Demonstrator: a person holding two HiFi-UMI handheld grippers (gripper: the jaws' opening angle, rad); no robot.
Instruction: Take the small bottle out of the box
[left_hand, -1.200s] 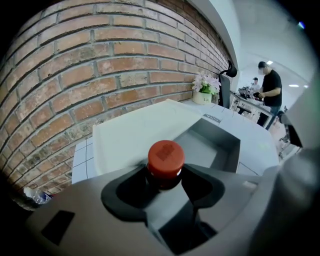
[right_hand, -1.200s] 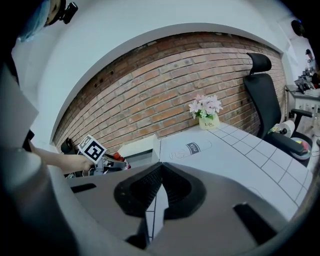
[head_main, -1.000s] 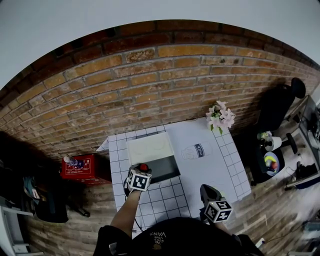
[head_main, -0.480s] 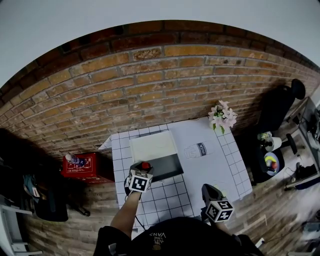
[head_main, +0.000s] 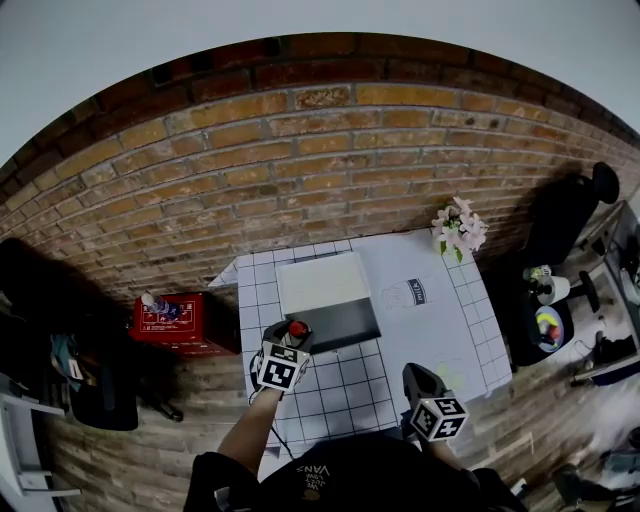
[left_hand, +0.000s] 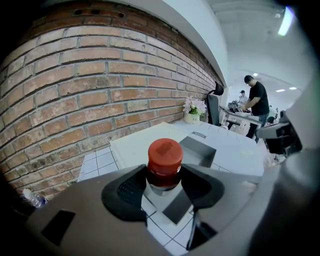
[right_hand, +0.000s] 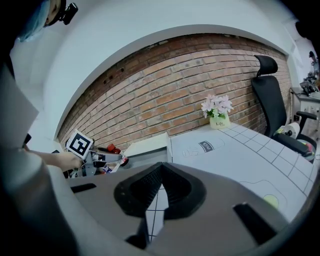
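The small bottle, clear with a red cap, sits between the jaws of my left gripper, which is shut on its neck. In the head view the left gripper holds it by the near-left corner of the open box, whose white lid lies flat behind the dark tray. The right gripper view also catches the bottle and the box. My right gripper hovers by the table's front edge, jaws touching with nothing between them.
A white mat with a printed bottle outline lies right of the box on the gridded table. A flower pot stands at the far right corner. A red crate sits on the floor left; an office chair stands right.
The head view has shifted, so the table sits further right. My left gripper with the bottle has drawn slightly away from the box toward the near left. The right gripper has stayed put.
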